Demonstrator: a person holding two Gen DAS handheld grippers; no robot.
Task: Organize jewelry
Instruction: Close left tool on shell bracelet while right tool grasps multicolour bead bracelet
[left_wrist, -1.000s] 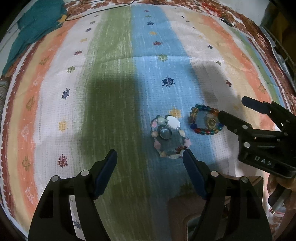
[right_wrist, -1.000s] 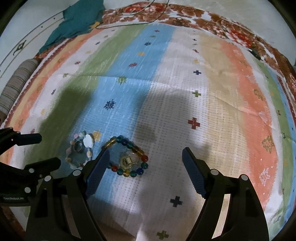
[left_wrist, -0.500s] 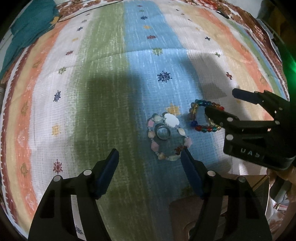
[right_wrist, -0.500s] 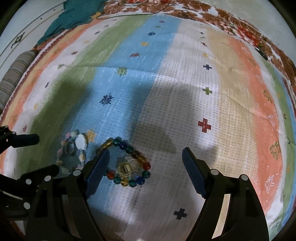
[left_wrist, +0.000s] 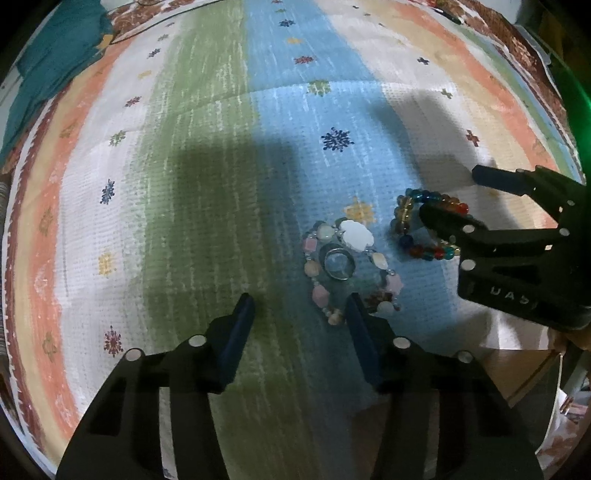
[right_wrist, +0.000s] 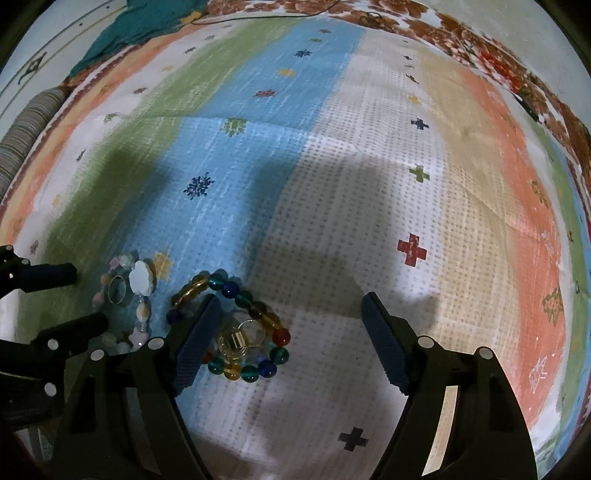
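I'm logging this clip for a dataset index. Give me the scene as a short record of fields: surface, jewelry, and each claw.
surface: striped woven cloth
pastel bracelet: flat on the blue stripe, silver ring inside it
glass-bead bracelet: multicolour, gold ring inside it
left claw: open, empty, one finger at the pastel bracelet
right claw: open, empty, one finger over the glass-bead bracelet

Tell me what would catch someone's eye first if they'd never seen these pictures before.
Probably the two bead bracelets lying side by side on the striped cloth: a bright multicolored glass bracelet ringing a gold ring, and a pastel stone bracelet ringing a silver ring. The open right gripper has one finger over the glass bracelet; the open left gripper sits beside the pastel one.
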